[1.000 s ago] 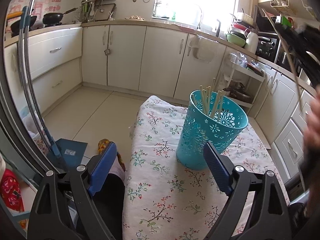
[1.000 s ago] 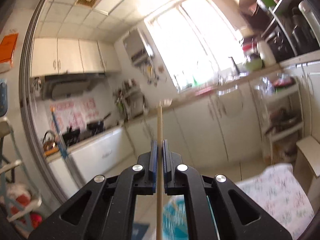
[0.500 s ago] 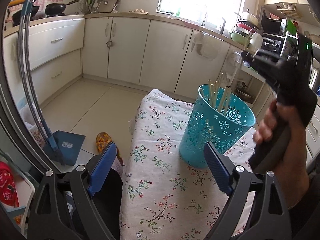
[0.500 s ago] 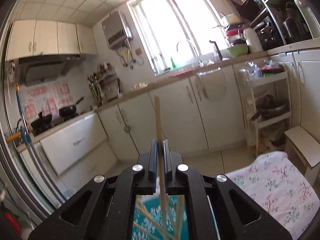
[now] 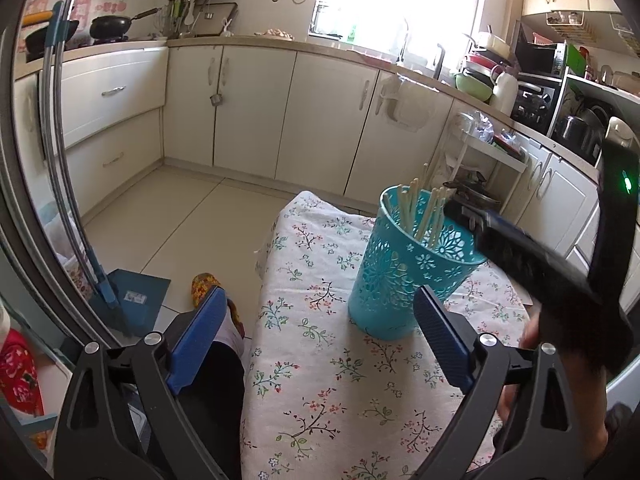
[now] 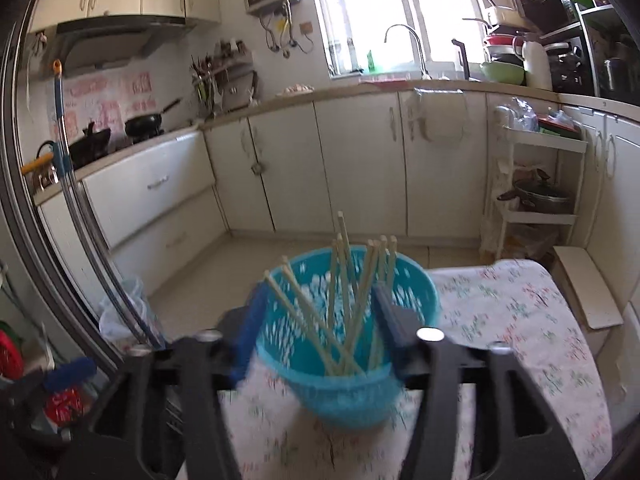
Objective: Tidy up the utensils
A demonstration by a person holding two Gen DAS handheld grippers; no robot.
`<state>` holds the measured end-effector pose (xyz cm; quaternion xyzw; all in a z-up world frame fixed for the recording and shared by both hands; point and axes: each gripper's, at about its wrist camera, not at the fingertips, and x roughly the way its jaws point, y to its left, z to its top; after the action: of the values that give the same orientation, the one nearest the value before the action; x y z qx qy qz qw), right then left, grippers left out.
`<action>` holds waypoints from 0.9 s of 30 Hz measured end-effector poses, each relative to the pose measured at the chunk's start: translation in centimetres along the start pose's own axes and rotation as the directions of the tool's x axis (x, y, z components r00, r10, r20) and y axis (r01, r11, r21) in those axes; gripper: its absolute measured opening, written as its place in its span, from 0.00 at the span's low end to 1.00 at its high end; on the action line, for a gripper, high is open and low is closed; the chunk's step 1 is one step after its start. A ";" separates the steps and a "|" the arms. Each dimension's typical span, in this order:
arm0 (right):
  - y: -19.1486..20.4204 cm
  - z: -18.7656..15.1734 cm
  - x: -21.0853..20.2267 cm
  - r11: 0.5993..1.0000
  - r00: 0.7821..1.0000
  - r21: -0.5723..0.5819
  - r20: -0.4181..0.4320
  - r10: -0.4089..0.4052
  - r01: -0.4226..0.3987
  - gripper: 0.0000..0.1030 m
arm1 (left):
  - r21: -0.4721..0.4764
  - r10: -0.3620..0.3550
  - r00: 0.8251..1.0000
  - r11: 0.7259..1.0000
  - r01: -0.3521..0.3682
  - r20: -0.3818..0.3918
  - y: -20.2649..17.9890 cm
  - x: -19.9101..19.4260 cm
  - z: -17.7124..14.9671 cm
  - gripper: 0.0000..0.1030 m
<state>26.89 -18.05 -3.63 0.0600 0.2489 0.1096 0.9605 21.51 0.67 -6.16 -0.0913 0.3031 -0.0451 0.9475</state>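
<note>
- Chopsticks [image 6: 340,300] are leaning loose inside the teal basket [image 6: 416,292] on the worktop [image 5: 320,380].
- Right tool [image 6: 320,320] is opening above it, empty; left tool [image 5: 320,332] is gaping, empty.
- Light, stiff, smooth sticks: probably best pinching mid-shaft.

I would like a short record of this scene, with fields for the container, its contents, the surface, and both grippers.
container: turquoise basket, upright, with cut-out flower pattern
contents: wooden chopsticks, several, leaning inside the basket with tops above the rim
surface: table with floral cloth; the basket stands on it
left gripper: open wide, empty, in front of the basket
right gripper: over the basket, jaws opening, pads not pressing on any chopstick
background: kitchen cabinets and a bright window
</note>
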 end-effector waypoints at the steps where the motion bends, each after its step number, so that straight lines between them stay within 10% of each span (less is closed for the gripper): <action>1: 0.2 -0.2 -0.5 1.000 1.000 -0.007 -0.016 -0.004 0.004 0.59 | 0.001 -0.001 1.000 1.000 0.001 0.004 0.0 -0.3 0.0 0.89; 27: 1.7 -1.8 -14.7 0.979 0.979 -0.006 0.014 -0.201 0.201 0.93 | 0.133 -0.021 0.996 0.991 0.009 0.092 -3.0 -13.6 0.0 0.92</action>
<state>13.15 -19.83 1.97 0.0316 0.2466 0.0123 0.9685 10.34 -0.32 2.12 -0.0325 0.2542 -0.0680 0.9642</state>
